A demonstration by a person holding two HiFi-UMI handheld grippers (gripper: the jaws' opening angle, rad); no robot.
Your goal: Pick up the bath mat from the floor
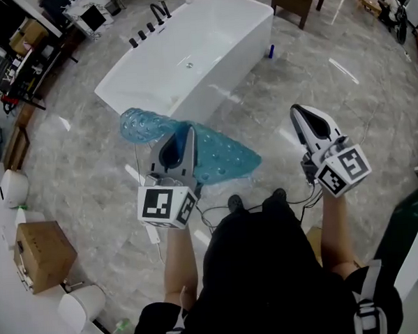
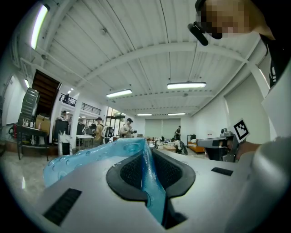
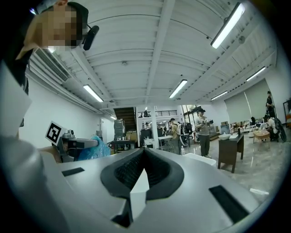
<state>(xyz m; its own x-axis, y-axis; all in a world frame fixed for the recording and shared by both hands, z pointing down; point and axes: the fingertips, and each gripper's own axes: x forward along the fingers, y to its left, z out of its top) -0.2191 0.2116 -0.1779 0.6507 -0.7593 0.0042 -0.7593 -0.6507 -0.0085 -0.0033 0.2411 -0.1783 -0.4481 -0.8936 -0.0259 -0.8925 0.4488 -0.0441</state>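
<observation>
Left claw (image 2: 146, 151): jaws clamped on a thin fold of the blue bath mat (image 2: 77, 164), which runs edge-on between the pads and spills out to the left. Claw points level. The bite looks narrow and sits near one edge.

Right claw (image 3: 144, 154): jaws together with nothing between them. It is held well apart from the mat, so it carries none of the load.

Mat location: the head view has it hanging off the left claw, with most of the sheet draped away on both sides, in front of the bathtub (image 1: 189, 55). I can't tell whether the low end is off the floor (image 1: 330, 73).

Risks, as I read them:
- One-point pinch on a slick, floppy sheet. The weight of the free part could peel the fold out of the pads, more so with any swing or jerk.
- If a trailing corner is on the floor, its bubbled face could grab the glossy tile and tug against the grip.
- The far curled end sits near the tub wall. Moving that way could snag it.
- A loose cable (image 1: 213, 215) lies by the person's feet, under the mat's hanging edge, where it could tangle the mat or trip the person.

Safer bet: have the right claw take a second edge before moving off.
</observation>
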